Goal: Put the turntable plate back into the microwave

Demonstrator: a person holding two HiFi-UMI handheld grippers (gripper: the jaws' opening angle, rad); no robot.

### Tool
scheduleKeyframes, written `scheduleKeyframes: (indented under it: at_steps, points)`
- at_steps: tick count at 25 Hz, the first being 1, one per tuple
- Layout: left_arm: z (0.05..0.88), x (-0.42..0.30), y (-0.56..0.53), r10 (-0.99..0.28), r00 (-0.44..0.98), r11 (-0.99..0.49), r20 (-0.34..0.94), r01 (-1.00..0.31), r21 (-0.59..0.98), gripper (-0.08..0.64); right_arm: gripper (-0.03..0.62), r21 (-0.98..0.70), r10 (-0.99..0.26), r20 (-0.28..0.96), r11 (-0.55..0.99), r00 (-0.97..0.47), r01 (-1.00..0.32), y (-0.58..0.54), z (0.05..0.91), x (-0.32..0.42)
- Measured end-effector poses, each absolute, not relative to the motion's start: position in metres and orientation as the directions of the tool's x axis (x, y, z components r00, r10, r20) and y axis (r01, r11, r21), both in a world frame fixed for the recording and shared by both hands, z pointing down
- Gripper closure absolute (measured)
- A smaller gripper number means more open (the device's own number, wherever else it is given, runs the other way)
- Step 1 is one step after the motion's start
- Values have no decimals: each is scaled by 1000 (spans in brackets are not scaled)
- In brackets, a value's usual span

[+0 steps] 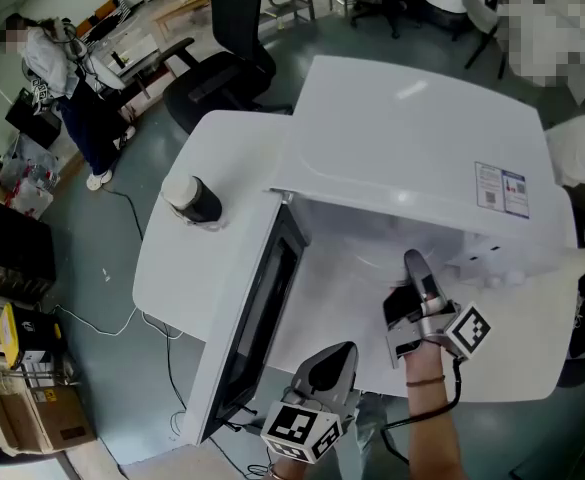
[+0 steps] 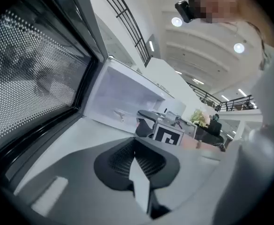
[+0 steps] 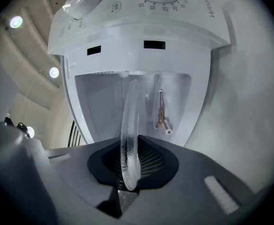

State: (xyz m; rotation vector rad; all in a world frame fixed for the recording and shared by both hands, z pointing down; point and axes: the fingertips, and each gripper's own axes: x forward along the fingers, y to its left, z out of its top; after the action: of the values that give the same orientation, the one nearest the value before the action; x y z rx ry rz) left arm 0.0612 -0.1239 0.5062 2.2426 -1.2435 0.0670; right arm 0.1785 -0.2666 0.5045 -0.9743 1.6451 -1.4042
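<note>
Right gripper point(image 3: 129, 175): you have it clamped narrow on the plate point(image 3: 130, 121) rim
Plate: seen edge-on between your jaws, at the mouth of the microwave point(image 1: 412, 138) cavity
Left gripper point(image 2: 137, 168): your jaws are closed together, nothing between them, beside the door point(image 2: 38, 74)
Door: swung open on your left

A large open office or lab: swivel chair point(image 1: 224, 73), cluttered desks point(image 1: 137, 40), cables point(image 1: 112, 331) trailing over grey floor point(image 1: 77, 243).
</note>
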Motion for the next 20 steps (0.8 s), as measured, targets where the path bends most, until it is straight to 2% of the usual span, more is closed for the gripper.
scheduleKeyframes:
  at_steps: [20]
  points:
    - [511,66,-140,-754,577,-413,315,-789,455,560,548,-993,-929,-66,98,-365,-69,-309,507,186]
